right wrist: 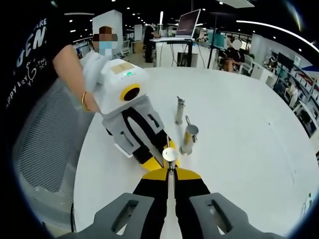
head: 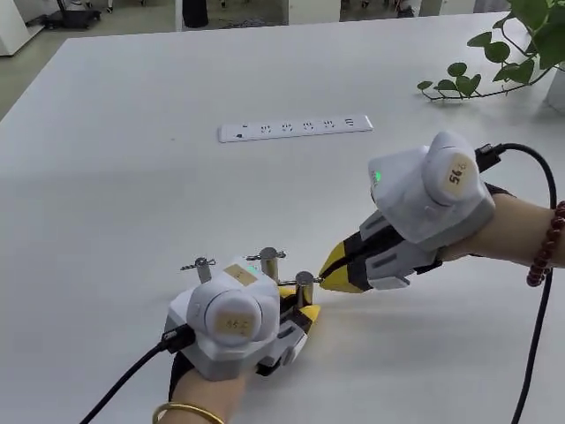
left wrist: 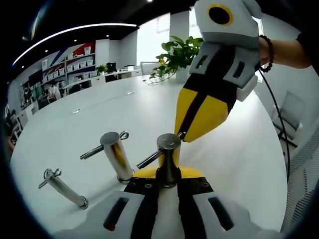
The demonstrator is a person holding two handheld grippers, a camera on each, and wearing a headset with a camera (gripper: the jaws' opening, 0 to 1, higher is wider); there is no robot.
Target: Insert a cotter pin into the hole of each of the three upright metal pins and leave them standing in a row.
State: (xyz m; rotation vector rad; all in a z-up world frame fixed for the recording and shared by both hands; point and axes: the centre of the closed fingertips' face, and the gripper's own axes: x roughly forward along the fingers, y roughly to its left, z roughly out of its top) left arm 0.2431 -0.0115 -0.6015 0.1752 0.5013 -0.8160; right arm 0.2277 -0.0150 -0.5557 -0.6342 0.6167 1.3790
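Standing upright, the metal pin (left wrist: 168,149) carries a cotter pin (left wrist: 147,160) crosswise.

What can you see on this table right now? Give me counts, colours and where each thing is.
table: one, white, under everything.
metal pins: three, silver, standing in a row near the person.
cotter pins: three, silver; two through the farther pins' tops, the third at the nearest pin's top.
power strip: one, white, mid-table beyond the pins.
plant: one, green, far right corner.
cables: two, black, one from each gripper.
bracelets: two; gold on the left wrist, dark red beads on the right.
left gripper: white, yellow-black jaws, shut on the nearest metal pin's lower part.
right gripper: same colours, shut on the third cotter pin.
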